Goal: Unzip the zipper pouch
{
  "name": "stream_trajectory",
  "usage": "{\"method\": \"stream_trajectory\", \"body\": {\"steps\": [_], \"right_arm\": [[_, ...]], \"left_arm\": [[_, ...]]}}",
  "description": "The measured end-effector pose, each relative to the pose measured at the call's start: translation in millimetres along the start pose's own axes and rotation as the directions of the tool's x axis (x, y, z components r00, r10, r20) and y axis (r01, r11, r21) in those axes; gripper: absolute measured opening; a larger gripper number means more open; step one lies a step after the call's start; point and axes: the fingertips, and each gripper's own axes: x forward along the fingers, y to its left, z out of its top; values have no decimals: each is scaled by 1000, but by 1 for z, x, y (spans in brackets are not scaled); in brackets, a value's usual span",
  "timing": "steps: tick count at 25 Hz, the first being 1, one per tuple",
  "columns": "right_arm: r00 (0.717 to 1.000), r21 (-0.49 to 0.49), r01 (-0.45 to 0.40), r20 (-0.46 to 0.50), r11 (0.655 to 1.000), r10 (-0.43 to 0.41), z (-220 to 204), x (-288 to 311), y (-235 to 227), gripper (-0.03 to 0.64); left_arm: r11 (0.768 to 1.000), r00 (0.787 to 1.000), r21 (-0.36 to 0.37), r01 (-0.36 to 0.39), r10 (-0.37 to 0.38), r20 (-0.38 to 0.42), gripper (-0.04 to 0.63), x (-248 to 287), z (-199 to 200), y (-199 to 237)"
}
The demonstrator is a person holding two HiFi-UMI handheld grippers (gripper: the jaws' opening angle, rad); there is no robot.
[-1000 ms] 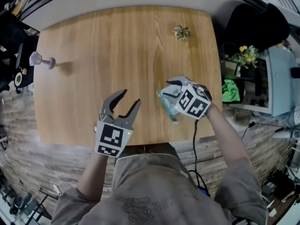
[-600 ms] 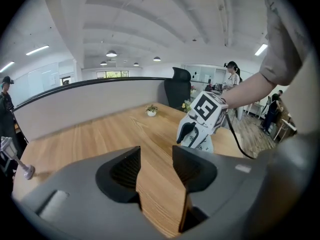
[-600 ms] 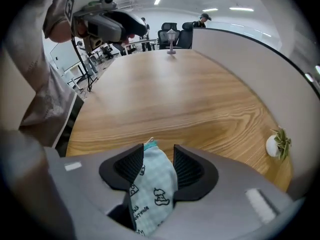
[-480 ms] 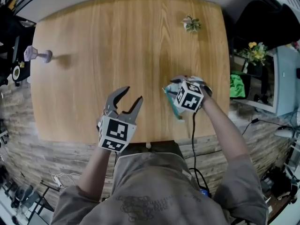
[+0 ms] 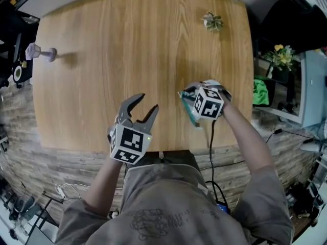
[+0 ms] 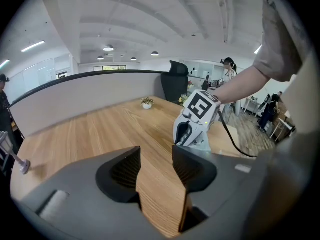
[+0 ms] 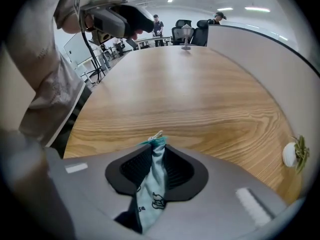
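A pale blue-green zipper pouch (image 5: pixel 190 114) lies at the near right of the wooden table (image 5: pixel 127 45). My right gripper (image 5: pixel 189 93) is over it, and its jaws are closing. In the right gripper view the pouch (image 7: pixel 151 189) stands bunched between the ribbed pads, which press on its fabric. Its teal zipper end with a light pull (image 7: pixel 157 136) pokes out past the fingertips of the right gripper (image 7: pixel 155 153). My left gripper (image 5: pixel 146 104) hovers to the left of the pouch, open, with only bare wood between its fingers (image 6: pixel 125 169). It looks toward the right gripper (image 6: pixel 192 129).
A small potted plant (image 5: pixel 212 21) stands at the far right of the table. A lilac dumbbell-shaped object (image 5: pixel 40 52) lies at the far left edge. Office chairs, desks and people are beyond the table. The near table edge runs just under both grippers.
The right gripper's jaws have gone from wide apart to pinched on the pouch. The left gripper has drifted slightly right and stays open.
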Motion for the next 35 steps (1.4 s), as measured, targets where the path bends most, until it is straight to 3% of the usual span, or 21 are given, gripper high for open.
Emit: {"method": "stream_trajectory", "body": {"steps": [5, 9, 12, 15, 19, 23, 27, 31, 35], "right_arm": [[999, 121, -4, 47, 993, -1, 6, -5, 3, 40], [983, 200, 87, 141, 976, -117, 18, -36, 1, 32], [946, 264, 148, 245, 953, -215, 37, -76, 1, 32], [885, 309, 224, 333, 924, -325, 57, -122, -5, 32], [782, 383, 287, 435, 878, -446, 82, -183, -8, 31], [662, 496, 289, 515, 819, -545, 106, -249, -8, 31], [569, 533, 326, 549, 781, -612, 129, -307, 5, 31], [494, 534, 380, 573, 755, -654, 146, -346, 29, 31], [455, 544, 384, 592, 746, -665, 156, -363, 53, 31]], "left_arm": [[1000, 1000, 0, -5, 5, 12, 192, -7, 3, -4], [1000, 999, 16, -20, 20, 39, 192, -20, 15, -4], [999, 997, 24, -37, 36, 61, 192, -34, 26, -5], [997, 994, 47, -58, 53, 99, 192, -50, 46, 0], [992, 986, 86, -89, 76, 147, 192, -73, 72, 4], [998, 969, 9, -67, 62, 240, 192, -106, 107, 8], [997, 939, -26, -76, 81, 335, 187, -150, 137, 12], [994, 912, -36, -102, 108, 396, 179, -192, 151, 12], [993, 900, -42, -113, 121, 418, 178, -212, 151, 9]]}}
